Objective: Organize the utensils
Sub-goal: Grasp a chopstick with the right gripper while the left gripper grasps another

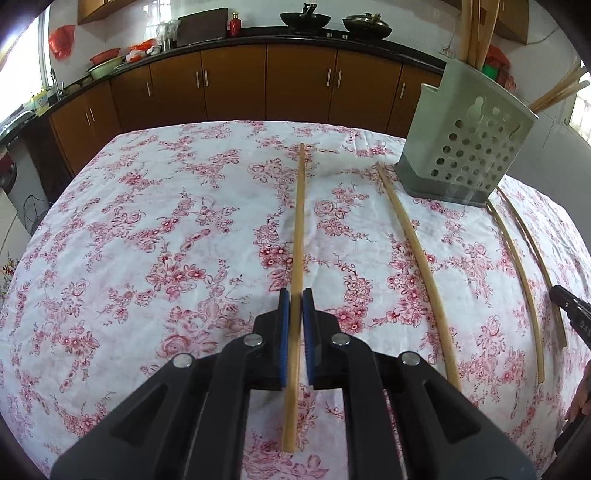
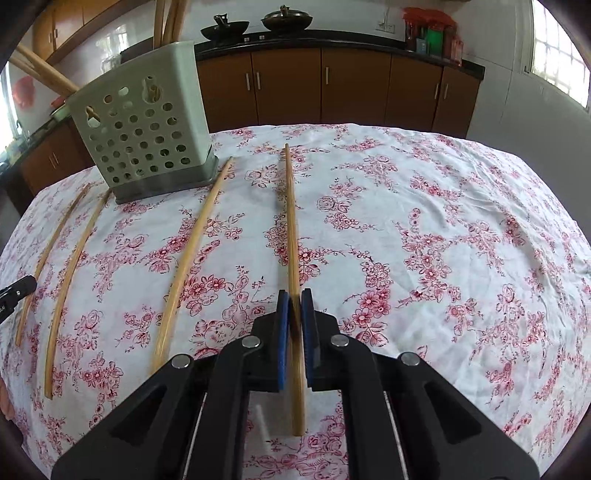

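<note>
The left gripper (image 1: 296,310) is clamped on a bamboo chopstick (image 1: 299,229), its blue pads (image 1: 283,332) pressed to either side of the shaft a little above the near end. Holding it there leaves most of the stick running forward, which should let the far tip be steered into a slot. The right gripper (image 2: 294,314) is likewise closed on its own chopstick (image 2: 291,221), gripped near the butt for the same reason, so each hand carries one stick at once.

Both held sticks point away over the floral tablecloth (image 1: 147,240); whether their far tips rest on the cloth or hang just above it is hard to judge through the fisheye.

Between the two grippers, loose chopsticks lie roughly parallel on the cloth, the nearest to the left gripper being one (image 1: 417,258) whose far end reaches the base of the holder. Two thinner sticks (image 1: 517,269) lie beyond it, close together.

The perforated utensil holder (image 1: 469,147) stands upright at the table's far side, already holding several sticks (image 1: 474,33) that lean out of its top. It is the likely destination, placed within reach of both hands.
</note>
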The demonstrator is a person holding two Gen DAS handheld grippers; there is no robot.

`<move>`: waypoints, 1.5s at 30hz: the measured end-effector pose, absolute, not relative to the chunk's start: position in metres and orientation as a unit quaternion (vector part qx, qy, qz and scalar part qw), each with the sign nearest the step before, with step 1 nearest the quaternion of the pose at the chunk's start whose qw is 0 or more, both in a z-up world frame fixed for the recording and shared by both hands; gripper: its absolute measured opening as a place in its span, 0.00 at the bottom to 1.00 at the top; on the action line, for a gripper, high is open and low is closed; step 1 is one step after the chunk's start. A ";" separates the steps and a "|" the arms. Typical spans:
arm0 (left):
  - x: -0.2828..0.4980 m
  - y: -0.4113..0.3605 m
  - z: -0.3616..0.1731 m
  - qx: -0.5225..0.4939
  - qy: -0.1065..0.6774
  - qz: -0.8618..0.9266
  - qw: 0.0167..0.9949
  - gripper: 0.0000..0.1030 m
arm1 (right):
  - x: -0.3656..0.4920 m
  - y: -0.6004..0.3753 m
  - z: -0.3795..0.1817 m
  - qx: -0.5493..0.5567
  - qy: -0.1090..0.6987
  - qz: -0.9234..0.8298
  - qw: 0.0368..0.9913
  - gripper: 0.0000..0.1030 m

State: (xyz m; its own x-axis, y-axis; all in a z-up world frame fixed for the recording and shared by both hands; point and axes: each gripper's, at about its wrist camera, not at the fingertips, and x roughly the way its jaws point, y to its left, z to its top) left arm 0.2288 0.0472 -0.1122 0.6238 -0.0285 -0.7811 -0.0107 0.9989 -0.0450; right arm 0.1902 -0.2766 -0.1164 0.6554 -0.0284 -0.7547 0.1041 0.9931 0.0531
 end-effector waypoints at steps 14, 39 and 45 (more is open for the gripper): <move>0.227 0.055 -0.113 -0.055 0.432 -0.019 0.900 0.10 | 0.191 -0.278 -0.117 0.046 0.413 -0.036 0.909 0.08; 0.227 0.054 -0.114 -0.054 0.432 -0.018 0.900 0.10 | 0.190 -0.277 -0.117 0.046 0.412 -0.036 0.909 0.08; 0.227 0.054 -0.114 -0.054 0.432 -0.018 0.900 0.10 | 0.190 -0.277 -0.117 0.046 0.412 -0.036 0.909 0.08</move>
